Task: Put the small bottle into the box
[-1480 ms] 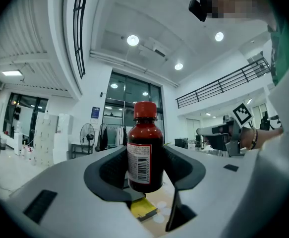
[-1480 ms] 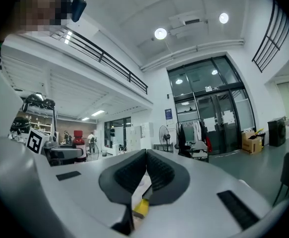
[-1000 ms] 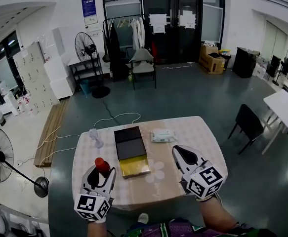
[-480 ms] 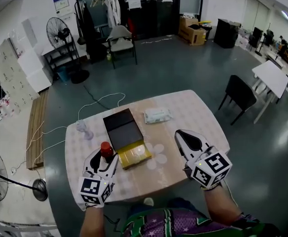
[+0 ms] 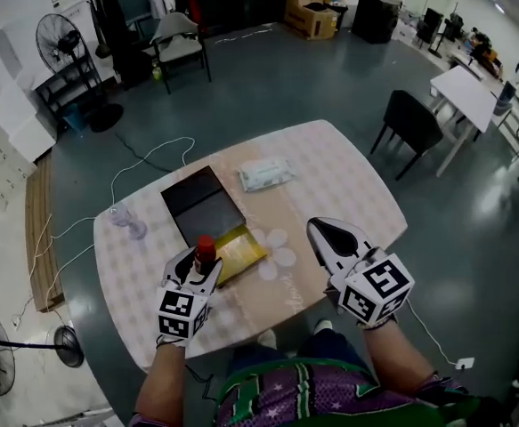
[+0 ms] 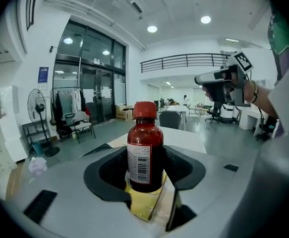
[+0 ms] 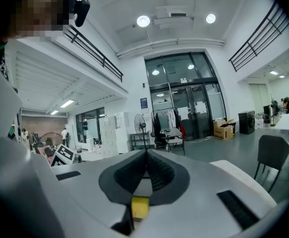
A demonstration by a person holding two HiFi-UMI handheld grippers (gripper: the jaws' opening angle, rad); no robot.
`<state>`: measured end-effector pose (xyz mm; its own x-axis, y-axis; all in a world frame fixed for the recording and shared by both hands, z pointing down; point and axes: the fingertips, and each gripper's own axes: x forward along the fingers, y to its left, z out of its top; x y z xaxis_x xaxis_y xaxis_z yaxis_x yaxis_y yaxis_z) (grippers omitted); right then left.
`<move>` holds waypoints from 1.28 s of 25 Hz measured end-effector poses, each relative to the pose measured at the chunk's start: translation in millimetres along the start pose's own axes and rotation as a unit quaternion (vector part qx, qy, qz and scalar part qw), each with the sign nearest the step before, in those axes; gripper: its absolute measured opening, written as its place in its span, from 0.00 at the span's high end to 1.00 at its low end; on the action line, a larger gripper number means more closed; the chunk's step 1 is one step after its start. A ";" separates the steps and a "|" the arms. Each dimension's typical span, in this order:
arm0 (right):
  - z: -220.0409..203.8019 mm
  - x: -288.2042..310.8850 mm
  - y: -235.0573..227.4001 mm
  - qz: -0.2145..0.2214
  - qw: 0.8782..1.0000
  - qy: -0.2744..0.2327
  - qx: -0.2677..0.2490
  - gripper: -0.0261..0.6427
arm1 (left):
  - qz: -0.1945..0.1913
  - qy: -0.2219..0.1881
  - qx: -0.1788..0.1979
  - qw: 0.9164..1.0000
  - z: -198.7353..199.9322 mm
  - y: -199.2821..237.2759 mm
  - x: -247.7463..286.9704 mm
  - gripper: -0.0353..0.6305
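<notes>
One small bottle (image 6: 145, 152), upright, clamped in the left tongs (image 5: 198, 263) above the open box (image 5: 197, 205) near the counter's (image 5: 330, 176) front edge, not yet inside; lowering and release seemingly remain; right tongs (image 5: 320, 229) closed, empty.
</notes>
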<state>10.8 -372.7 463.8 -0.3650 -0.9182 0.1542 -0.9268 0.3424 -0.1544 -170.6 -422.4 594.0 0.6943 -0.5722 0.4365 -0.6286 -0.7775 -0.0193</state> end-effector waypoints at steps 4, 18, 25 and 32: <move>-15.8 -1.5 0.2 -0.017 1.000 0.016 0.005 0.96 | -0.027 0.037 0.020 0.999 -26.0 -0.2 28.1 0.59; -28.5 19.8 -26.4 -0.004 0.999 0.043 0.013 0.96 | -0.050 0.166 0.044 0.984 -106.4 0.9 110.7 0.59; -33.4 36.9 -52.6 0.002 0.998 0.051 0.021 0.95 | -0.056 0.224 0.050 0.972 -140.0 7.5 147.6 0.59; -35.7 44.8 -72.5 0.002 0.998 0.058 0.026 0.95 | -0.071 0.286 0.053 0.954 -170.4 4.4 171.0 0.59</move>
<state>58.4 -431.5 516.8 -0.3798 -0.8865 0.2643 -0.9203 0.3330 -0.2055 -114.4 -479.2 821.8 0.4459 -0.2455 0.8608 -0.4821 -0.8761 -0.0001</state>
